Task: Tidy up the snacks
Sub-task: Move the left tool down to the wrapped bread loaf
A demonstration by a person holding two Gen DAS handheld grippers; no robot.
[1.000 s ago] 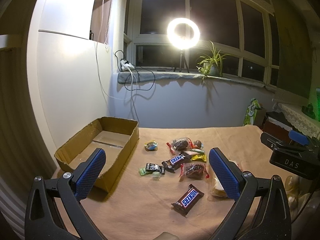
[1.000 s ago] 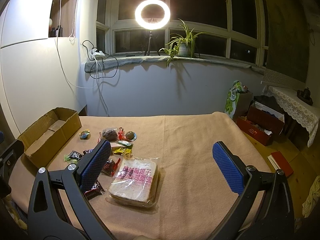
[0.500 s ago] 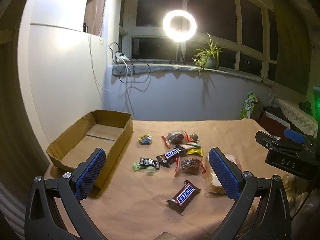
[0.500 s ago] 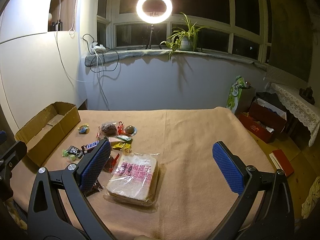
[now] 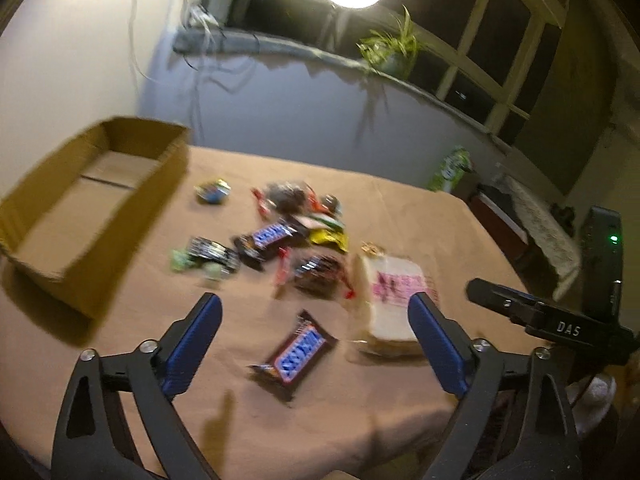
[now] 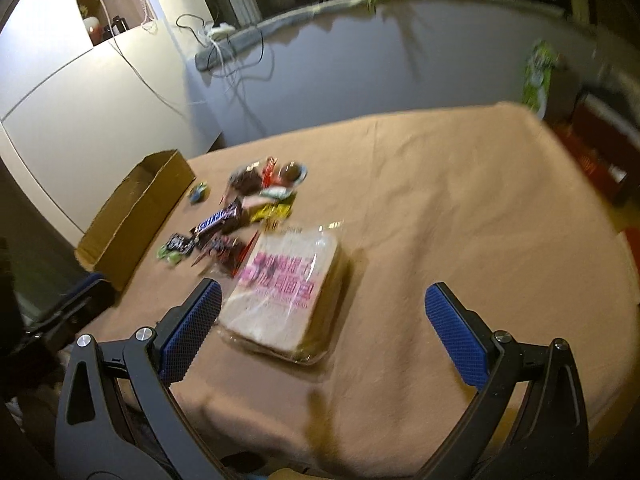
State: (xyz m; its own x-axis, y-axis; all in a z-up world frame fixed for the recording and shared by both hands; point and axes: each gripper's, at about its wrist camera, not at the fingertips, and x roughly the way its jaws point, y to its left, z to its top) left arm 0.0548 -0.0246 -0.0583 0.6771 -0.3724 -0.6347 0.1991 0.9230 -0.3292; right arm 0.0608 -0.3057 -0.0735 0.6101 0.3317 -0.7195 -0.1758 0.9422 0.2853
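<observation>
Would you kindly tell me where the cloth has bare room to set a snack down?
Bare cloth lies right of the bread bag, out to the table edge. The cardboard box looks empty. Between box and bread, the snack pile crowds the cloth.

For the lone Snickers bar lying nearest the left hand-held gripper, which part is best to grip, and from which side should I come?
Probably the middle of the Snickers bar, across its narrow width, coming down from above. It lies flat and diagonal on the cloth, apart from the other snacks, so the open left hand-held gripper, whose jaws have just been closing, should roll until its pads face the long edges.
</observation>
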